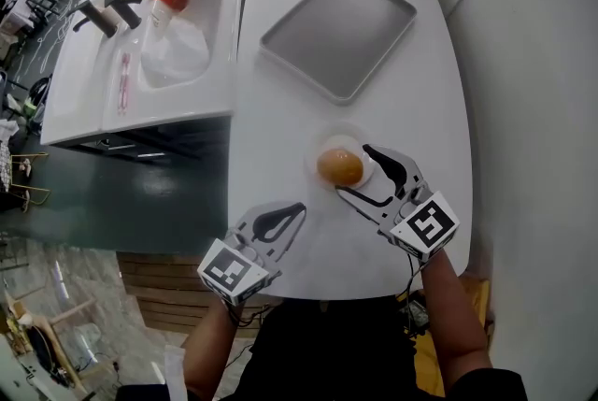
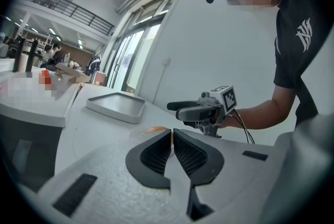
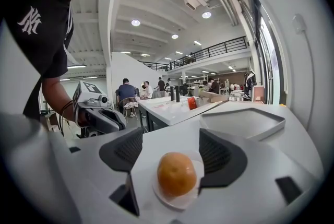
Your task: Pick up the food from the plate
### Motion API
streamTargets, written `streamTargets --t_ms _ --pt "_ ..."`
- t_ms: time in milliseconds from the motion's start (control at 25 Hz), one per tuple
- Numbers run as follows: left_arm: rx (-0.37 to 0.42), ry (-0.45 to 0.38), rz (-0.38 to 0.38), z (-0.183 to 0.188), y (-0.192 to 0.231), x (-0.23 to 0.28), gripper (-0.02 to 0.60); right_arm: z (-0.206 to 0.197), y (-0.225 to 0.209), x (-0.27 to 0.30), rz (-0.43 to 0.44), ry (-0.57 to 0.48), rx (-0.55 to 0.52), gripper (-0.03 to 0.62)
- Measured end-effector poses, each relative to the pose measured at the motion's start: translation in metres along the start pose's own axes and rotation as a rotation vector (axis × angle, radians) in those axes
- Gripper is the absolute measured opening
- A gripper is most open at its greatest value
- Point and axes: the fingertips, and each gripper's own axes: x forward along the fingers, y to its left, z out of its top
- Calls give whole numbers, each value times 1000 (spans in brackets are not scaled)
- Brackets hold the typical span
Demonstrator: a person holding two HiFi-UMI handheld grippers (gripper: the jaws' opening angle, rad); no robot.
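**Food between the open right jaws**

Head view: the food (image 1: 339, 166), round and orange, lies on a small plate (image 1: 348, 139) between the wide-apart jaws of the right gripper (image 1: 357, 170). The left gripper (image 1: 294, 214) is well apart, to its left.

Left gripper view: its jaws are together, with nothing between them.

Right gripper view: the food (image 3: 177, 174) stands on the plate between both pads, and they do not press on it.
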Motion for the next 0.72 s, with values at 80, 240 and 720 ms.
streamTargets --t_ms 80,240,720 --pt "-3 4 0 -1 2 3 9 -4 2 2 18 -1 10 302" --pt "-7 6 -12 -4 7 11 9 -17 -3 11 33 22 32 311" --pt "-32 25 -18 -20 18 24 10 -46 -8 34 58 81 20 330"
